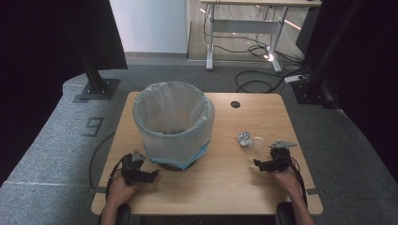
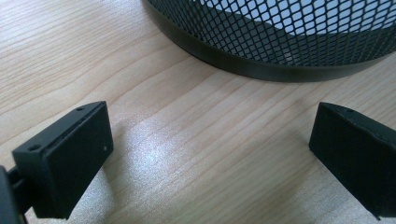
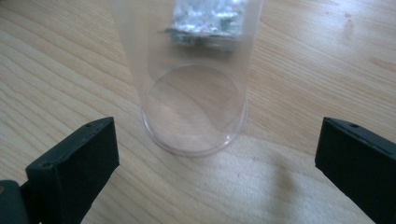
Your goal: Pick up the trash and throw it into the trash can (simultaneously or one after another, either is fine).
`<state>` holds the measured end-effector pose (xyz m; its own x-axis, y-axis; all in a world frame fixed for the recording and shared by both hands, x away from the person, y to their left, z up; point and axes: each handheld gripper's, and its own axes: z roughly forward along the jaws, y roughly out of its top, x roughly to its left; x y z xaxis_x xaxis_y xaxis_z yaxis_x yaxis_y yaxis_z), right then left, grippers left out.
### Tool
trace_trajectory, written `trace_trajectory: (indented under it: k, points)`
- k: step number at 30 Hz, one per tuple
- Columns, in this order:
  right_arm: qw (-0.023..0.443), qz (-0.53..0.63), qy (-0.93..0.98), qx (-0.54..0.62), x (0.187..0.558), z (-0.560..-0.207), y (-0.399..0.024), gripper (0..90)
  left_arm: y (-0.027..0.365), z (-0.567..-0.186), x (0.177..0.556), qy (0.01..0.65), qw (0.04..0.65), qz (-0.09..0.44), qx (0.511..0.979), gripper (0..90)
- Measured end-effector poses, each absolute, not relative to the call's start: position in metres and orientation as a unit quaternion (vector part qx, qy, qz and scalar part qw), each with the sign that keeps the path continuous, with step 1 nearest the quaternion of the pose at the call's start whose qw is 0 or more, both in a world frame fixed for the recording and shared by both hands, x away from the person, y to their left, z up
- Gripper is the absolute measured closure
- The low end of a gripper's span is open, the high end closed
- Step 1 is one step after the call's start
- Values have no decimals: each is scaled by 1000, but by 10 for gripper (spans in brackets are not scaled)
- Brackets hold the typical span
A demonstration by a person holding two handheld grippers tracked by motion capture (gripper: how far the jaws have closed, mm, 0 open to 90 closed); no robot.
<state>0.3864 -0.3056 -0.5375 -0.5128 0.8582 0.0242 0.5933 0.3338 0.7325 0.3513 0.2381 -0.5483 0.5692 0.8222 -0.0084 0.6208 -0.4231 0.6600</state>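
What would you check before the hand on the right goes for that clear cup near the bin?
1. Right gripper open: ok, its fingers stand wide apart.
2. Clear cup lined up between the fingers: ok, it stands just ahead of them, untouched.
3. Cup upright: ok, its round base sits flat on the table.
4. Crumpled foil out of the way: cannot tell; it lies close behind the cup and might get nudged.
5. Bin ready to receive things: ok, it stands upright and its bag lines the rim.
6. Left gripper out of the way: ok, open, holding nothing, beside the bin's base.
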Motion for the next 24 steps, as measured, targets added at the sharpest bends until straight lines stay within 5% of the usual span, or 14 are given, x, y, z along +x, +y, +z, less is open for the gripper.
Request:
trace_trajectory:
  k: [16, 24]
  points:
    - [185, 355, 797, 452, 403, -541, -289, 0, 237, -548, 351, 436, 314, 160, 828, 0]
    - [181, 356, 798, 452, 409, -544, -282, 77, 237, -548, 351, 436, 315, 160, 828, 0]
